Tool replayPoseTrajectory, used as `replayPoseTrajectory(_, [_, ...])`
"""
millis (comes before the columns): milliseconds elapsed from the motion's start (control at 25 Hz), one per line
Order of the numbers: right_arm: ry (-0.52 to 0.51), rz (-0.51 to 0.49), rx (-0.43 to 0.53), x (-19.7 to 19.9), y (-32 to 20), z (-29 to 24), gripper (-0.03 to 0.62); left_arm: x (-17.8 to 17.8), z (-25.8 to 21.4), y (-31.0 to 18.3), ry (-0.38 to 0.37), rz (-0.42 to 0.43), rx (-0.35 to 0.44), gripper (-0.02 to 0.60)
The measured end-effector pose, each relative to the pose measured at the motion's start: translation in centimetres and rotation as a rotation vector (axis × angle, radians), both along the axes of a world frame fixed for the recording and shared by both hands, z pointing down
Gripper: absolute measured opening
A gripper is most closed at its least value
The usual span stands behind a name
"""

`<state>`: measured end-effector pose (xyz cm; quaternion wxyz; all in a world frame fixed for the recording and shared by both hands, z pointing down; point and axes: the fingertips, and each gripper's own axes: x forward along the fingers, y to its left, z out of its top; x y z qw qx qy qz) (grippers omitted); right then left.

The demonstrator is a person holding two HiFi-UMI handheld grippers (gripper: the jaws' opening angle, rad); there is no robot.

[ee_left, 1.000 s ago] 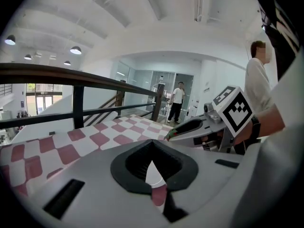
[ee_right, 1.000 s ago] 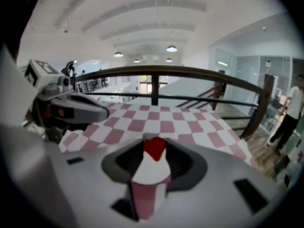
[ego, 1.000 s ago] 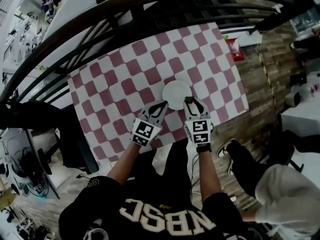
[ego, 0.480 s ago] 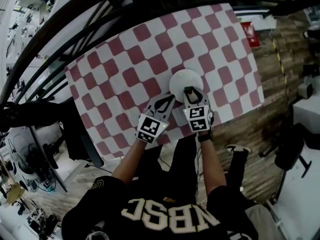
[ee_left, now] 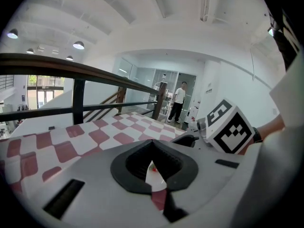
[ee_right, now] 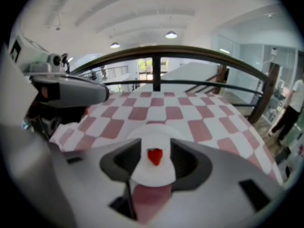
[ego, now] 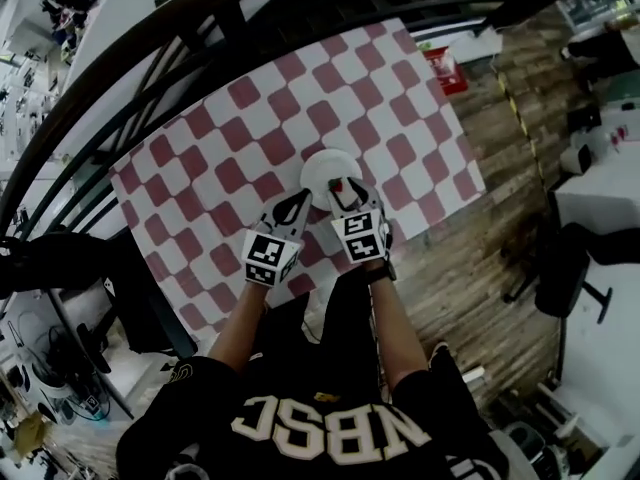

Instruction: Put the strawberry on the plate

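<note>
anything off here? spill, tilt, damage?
Nothing stands out. The strawberry sits on the plate, which lies flat on the checkered cloth. The right gripper has just opened its jaws; the strawberry shows between them, not gripped.

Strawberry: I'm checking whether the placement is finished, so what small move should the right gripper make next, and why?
Probably draw the right gripper straight back and up. Its jaws have just been opening and stand apart; the strawberry sits between them on the white plate, apparently free of the pads, so a clean retreat should leave it there.
</note>
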<state>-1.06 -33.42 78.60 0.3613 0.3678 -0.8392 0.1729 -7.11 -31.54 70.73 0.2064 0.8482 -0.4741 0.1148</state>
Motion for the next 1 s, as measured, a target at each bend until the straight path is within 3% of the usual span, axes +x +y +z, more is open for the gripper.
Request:
replayPoseTrajectory(160, [-0.106, 0.098, 0.083, 0.4, 0.5, -6.2, 0.183, -0.7, -4.8, -0.5, 0.014, -0.023, 0.051, 0.014])
replayPoseTrajectory(520, [-0.306, 0.258, 0.315, 2.9, 1.7, -20.9, 0.175, 1.9, -16.2, -1.2, 0.025, 0.003, 0.229, 0.014])
replayPoseTrajectory(1000, [-0.414, 0.281, 0.556, 2.6, 4.3, -31.5, 0.043, 4.0, -25.3, 1.0, 0.07, 0.064, 0.42, 0.014])
